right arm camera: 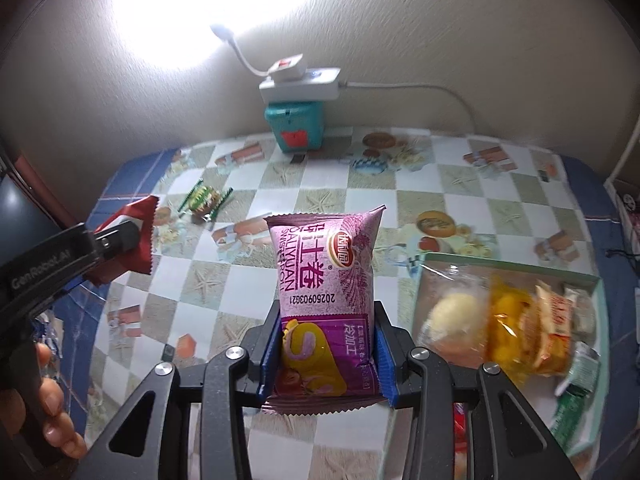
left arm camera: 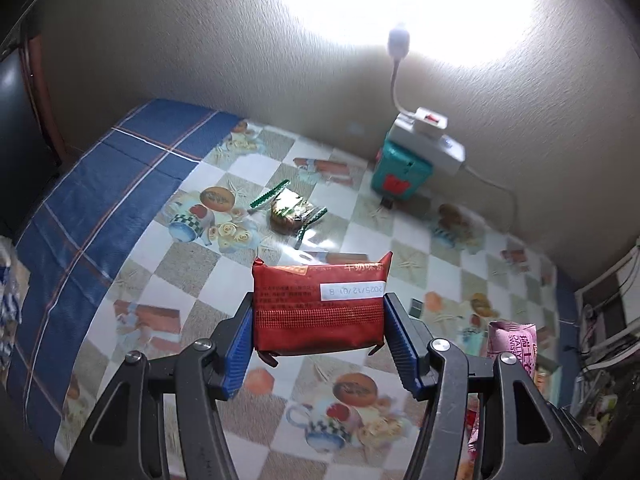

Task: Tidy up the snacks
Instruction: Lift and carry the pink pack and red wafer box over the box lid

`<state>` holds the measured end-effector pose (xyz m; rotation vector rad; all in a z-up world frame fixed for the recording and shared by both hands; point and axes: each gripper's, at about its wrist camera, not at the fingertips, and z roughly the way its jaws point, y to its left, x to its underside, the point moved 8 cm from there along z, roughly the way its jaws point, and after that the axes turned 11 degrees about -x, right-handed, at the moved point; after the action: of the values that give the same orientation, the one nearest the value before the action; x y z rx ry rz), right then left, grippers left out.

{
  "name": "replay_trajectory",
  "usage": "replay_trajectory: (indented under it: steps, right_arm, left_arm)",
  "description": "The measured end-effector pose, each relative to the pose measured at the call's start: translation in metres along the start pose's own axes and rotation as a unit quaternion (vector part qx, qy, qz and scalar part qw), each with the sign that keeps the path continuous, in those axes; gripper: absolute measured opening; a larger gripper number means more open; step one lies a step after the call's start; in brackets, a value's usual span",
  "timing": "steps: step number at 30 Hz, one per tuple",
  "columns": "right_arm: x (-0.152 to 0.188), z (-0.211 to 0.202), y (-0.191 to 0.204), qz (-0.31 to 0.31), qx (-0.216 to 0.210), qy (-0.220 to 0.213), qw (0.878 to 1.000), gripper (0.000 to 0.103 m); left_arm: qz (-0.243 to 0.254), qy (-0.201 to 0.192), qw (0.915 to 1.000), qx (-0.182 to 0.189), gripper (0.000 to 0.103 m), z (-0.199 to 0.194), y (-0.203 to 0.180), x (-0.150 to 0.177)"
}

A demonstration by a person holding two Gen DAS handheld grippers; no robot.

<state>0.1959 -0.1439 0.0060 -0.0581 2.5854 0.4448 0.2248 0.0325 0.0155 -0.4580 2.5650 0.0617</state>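
Item 1. Left gripper (left arm camera: 320, 312): jaws partly spread and clamped on the two short ends of a red snack packet (left arm camera: 319, 308), blue pads pressed to its sides. The packet was held clear above the worktop (left arm camera: 440, 248), its white date label facing up. In the right wrist view the same packet (right arm camera: 134, 240) showed at the left edge, with the person's hand (right arm camera: 52, 420) on the gripper's handle.

Item 2. Right gripper (right arm camera: 326, 352): jaws narrowly spread and closed on the lower part of a purple Swiss-roll packet (right arm camera: 326, 280), which stood upright between the pads, raised off the worktop. Its top edge appeared at the right of the left wrist view (left arm camera: 512, 340).

Item 3. Green-edged clear wrapper holding a brown biscuit (left arm camera: 289, 210), lying loose on the worktop, well apart from both grippers, toward the wall.

Item 4. Pale green tray (right arm camera: 598, 304) on the worktop, to the right of the right gripper, holding several wrapped snacks, yellow, orange and white among them (right arm camera: 508, 332).

Item 5. Teal box (right arm camera: 294, 126) against the wall, bearing a white power strip (right arm camera: 300, 84) with a small lit gooseneck lamp (right arm camera: 222, 32).

Item 6. Worktop covering: checked cloth printed with cups and flowers, bordered in blue plaid (left arm camera: 120, 168).
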Motion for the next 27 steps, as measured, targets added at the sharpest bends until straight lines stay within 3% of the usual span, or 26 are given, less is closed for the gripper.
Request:
replay_trajectory:
  steps: [8, 12, 18, 22, 27]
  right_arm:
    - [0.017, -0.045, -0.033, 0.035, 0.02, -0.019, 0.999, 0.043]
    - [0.036, -0.052, -0.062, 0.072, 0.027, -0.012, 0.997, 0.043]
    - [0.058, -0.065, -0.109, 0.116, 0.051, -0.004, 0.992, 0.043]
    - [0.074, -0.07, -0.145, 0.154, 0.061, 0.007, 0.986, 0.043]
    - [0.088, -0.082, -0.193, 0.202, 0.076, 0.009, 0.976, 0.043]
  left_arm:
    - [0.0, -0.009, 0.9999, 0.013, 0.062, -0.036, -0.008, 0.017]
    - [0.023, -0.008, 0.9996, 0.012, 0.062, -0.045, -0.028, 0.036]
    - [0.073, 0.016, 0.996, 0.049, 0.062, -0.049, -0.082, 0.081]
    - [0.119, 0.035, 0.9885, 0.087, 0.062, -0.054, -0.132, 0.109]
    - [0.171, 0.039, 0.9801, 0.093, 0.062, -0.059, -0.178, 0.136]
